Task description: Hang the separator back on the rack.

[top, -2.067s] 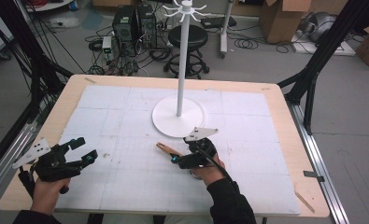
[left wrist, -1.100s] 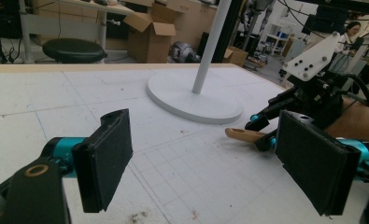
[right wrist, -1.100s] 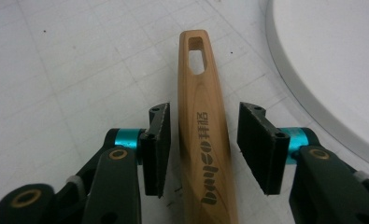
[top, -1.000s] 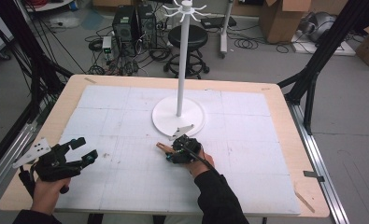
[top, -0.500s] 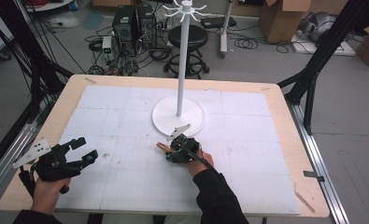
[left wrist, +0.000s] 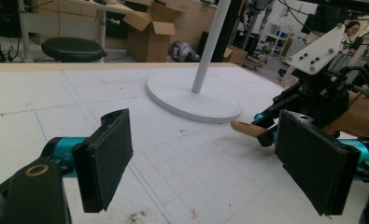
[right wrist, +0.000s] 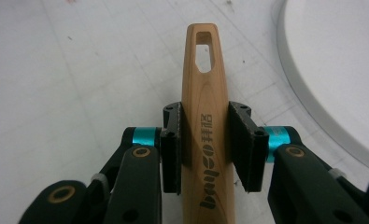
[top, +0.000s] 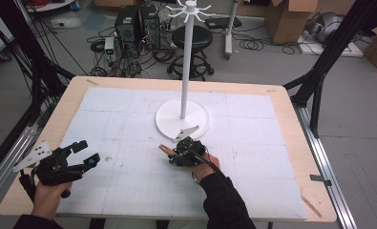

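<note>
Right claw lower, on handle

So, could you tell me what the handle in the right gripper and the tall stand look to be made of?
The handle looks like wood, smooth and light brown: grain lines show, with lettering stamped on it and a slot near its tip. The stand has an even matte white finish on pole and round base; painted metal or plastic, I cannot tell which.

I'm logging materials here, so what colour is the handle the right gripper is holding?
Light brown wood with dark printed lettering; the handle shows best in the right gripper view.
</note>
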A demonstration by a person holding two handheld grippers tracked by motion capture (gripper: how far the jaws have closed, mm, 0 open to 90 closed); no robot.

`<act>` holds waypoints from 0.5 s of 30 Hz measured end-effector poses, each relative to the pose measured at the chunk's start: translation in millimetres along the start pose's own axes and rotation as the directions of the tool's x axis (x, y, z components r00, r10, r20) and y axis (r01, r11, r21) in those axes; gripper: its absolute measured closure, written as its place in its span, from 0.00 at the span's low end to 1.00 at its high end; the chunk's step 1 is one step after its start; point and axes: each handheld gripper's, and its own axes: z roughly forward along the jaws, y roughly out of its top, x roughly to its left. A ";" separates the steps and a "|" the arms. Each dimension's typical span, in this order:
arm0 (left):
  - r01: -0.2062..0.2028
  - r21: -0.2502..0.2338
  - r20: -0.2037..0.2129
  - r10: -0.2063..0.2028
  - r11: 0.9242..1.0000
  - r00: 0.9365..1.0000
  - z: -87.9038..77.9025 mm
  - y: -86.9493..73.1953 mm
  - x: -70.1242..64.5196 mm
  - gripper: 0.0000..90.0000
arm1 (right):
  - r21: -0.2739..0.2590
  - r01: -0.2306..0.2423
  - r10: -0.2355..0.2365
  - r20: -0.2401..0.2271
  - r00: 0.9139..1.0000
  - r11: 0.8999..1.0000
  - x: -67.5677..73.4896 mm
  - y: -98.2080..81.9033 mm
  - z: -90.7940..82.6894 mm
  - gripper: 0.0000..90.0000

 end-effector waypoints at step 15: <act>-0.005 -0.010 0.018 0.005 1.000 1.000 3.1 1.6 -7.7 0.21 | -0.232 -0.072 0.045 -0.119 0.992 0.970 3.4 -1.3 -52.6 0.74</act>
